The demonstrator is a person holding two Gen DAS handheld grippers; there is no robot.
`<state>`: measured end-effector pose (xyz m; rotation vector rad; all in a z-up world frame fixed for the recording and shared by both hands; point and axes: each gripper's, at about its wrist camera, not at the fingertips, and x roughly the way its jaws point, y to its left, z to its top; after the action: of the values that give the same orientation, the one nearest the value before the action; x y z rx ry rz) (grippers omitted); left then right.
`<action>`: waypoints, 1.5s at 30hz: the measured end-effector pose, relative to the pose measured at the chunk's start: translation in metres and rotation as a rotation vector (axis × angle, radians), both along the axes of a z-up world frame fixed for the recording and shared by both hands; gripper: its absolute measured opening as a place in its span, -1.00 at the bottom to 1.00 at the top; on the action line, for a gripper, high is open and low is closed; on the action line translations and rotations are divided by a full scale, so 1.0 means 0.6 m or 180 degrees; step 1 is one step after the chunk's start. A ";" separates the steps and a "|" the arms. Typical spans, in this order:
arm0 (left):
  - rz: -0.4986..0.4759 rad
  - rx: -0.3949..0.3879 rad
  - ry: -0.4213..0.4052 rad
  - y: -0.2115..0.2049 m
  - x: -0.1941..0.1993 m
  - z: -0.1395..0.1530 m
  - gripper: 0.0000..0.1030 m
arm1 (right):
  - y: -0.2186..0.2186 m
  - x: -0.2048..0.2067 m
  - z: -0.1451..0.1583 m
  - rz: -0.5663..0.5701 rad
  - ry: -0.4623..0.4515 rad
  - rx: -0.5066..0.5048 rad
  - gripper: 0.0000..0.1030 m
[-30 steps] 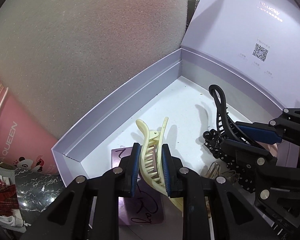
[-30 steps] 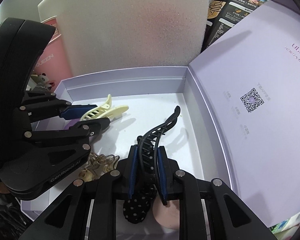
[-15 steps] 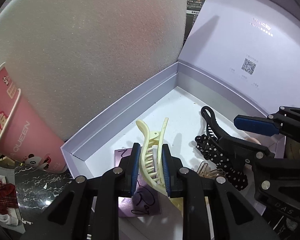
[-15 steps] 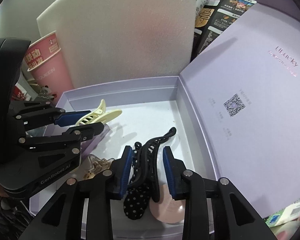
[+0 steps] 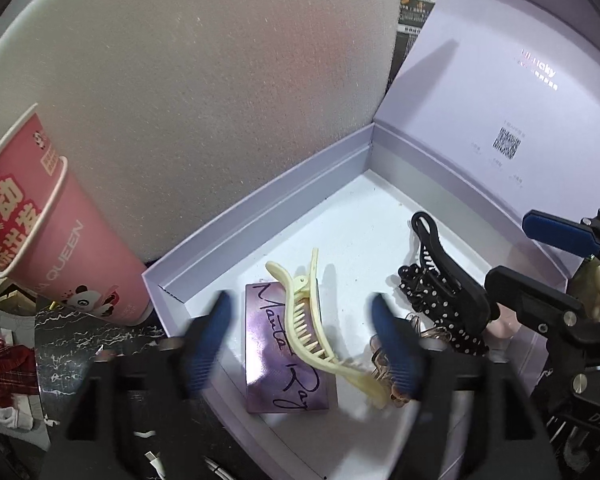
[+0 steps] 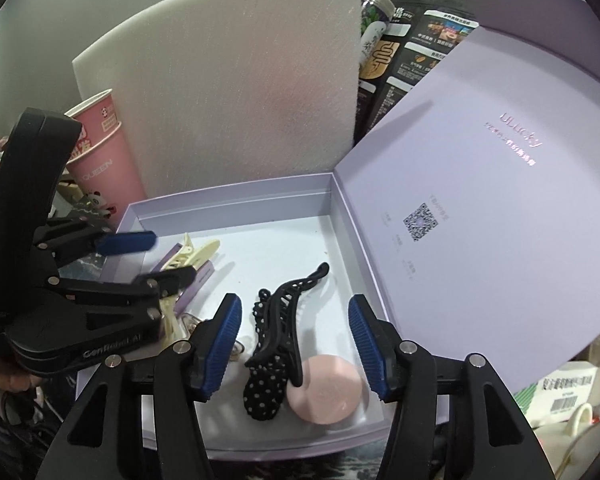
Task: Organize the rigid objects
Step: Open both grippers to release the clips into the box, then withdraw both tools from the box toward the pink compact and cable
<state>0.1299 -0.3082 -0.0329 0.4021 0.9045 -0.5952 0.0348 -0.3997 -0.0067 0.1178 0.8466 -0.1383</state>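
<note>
Two grippers hang over an open lilac gift box [image 6: 236,194] whose hinged lid [image 6: 496,208] leans back on the right. The left gripper [image 5: 300,344] has its jaws opening, blurred, clear of the cream hair claw [image 5: 312,320] that lies between them across a purple card [image 5: 284,360] on the box's white floor. The right gripper [image 6: 294,344] is also opening, its blue pads apart from the black hair claw [image 6: 288,312], which rests on a polka-dot hair tie [image 6: 262,388] beside a round pink puff [image 6: 326,392]. A white foam slab [image 6: 228,92] stands just behind the box, with a pink paper cup [image 5: 48,232] at its left and dark printed packets [image 6: 416,52] at its right. The surface under the box is dark marbled [image 5: 72,344].
</note>
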 end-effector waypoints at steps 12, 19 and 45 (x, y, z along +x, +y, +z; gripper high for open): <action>0.0042 -0.0069 -0.0172 0.023 -0.025 0.052 0.69 | -0.001 -0.032 0.027 -0.0098 -0.0103 -0.0036 0.14; 0.0070 -0.0140 -0.0274 0.046 -0.045 0.088 0.71 | 0.011 -0.050 0.052 -0.0090 -0.0224 -0.0076 0.25; 0.0238 -0.0402 -0.0518 0.193 -0.141 0.178 0.71 | 0.111 -0.148 0.148 0.0189 -0.0675 -0.0212 0.59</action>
<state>0.0455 -0.1925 0.0736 0.2970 0.7192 -0.5397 -0.0537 -0.3330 0.0824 0.0436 0.6327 -0.0962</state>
